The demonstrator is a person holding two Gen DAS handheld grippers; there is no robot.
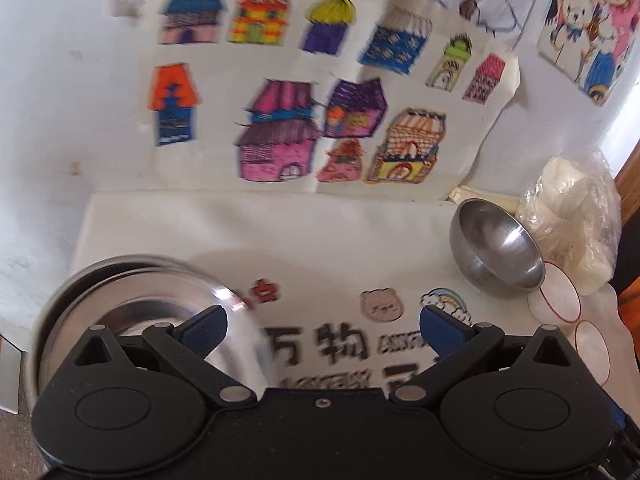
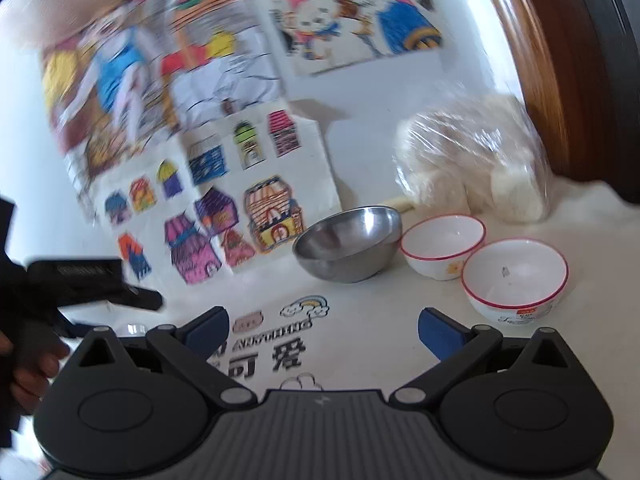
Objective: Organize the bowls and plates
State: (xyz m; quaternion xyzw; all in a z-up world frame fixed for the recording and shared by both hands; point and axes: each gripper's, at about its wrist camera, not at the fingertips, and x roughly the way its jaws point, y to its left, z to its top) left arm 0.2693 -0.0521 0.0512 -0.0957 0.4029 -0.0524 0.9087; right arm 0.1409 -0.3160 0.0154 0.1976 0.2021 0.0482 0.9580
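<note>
In the left wrist view my left gripper [image 1: 322, 326] is open and empty over a white printed cloth [image 1: 320, 240]. Stacked steel plates [image 1: 132, 300] lie at the lower left, under its left finger. A steel bowl [image 1: 496, 252] sits tilted at the right, with white red-rimmed bowls [image 1: 558, 296] beside it. In the right wrist view my right gripper [image 2: 322, 330] is open and empty. The steel bowl [image 2: 348, 246] lies ahead of it, and two white red-rimmed bowls [image 2: 442, 246] [image 2: 516, 276] stand to the right.
Children's coloured drawings [image 1: 304, 92] hang on the white wall behind the table. A clear bag of white blocks [image 2: 476, 164] sits at the back right by a wooden frame [image 2: 556, 80]. The left gripper body [image 2: 80, 276] and a hand show at the left.
</note>
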